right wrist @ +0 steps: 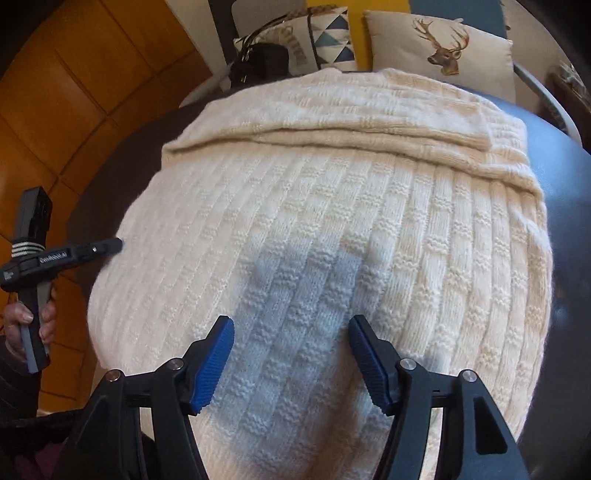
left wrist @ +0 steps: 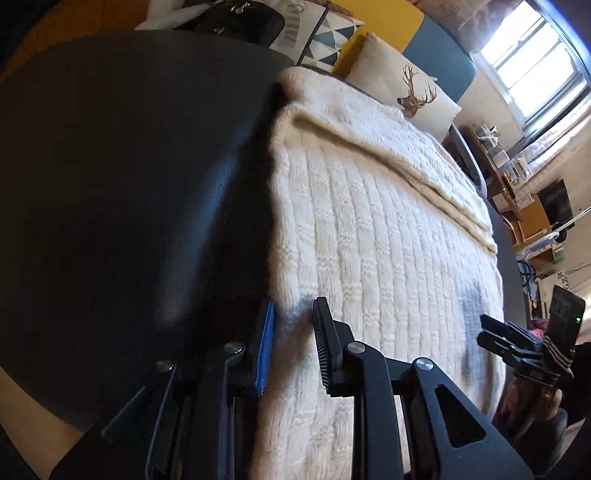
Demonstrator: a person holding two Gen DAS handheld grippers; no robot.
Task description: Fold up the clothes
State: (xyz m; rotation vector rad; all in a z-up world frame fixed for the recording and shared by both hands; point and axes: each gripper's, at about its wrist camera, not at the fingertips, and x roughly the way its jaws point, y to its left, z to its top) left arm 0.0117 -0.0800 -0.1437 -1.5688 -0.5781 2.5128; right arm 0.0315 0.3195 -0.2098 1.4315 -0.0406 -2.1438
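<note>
A cream ribbed knit sweater (left wrist: pixel 388 229) (right wrist: pixel 314 206) lies flat on a dark round table (left wrist: pixel 122 177), with a sleeve folded across its far end. My left gripper (left wrist: pixel 293 332) is partly open at the sweater's left edge, one finger on the table side and the other over the knit, cloth showing in the gap. In the right wrist view the left gripper (right wrist: pixel 116 243) points at that same edge, held by a hand. My right gripper (right wrist: pixel 291 339) hovers wide open over the sweater's near part with nothing held. It also shows as the right gripper (left wrist: pixel 487 330) by the sweater's right edge.
Beyond the table are a deer-print pillow (right wrist: pixel 447 55), a triangle-pattern pillow (right wrist: pixel 332 33) and a black handbag (right wrist: pixel 262 59). Orange wooden floor (right wrist: pixel 74 92) lies to the left. A desk with clutter (left wrist: pixel 517 192) and a bright window stand to the right.
</note>
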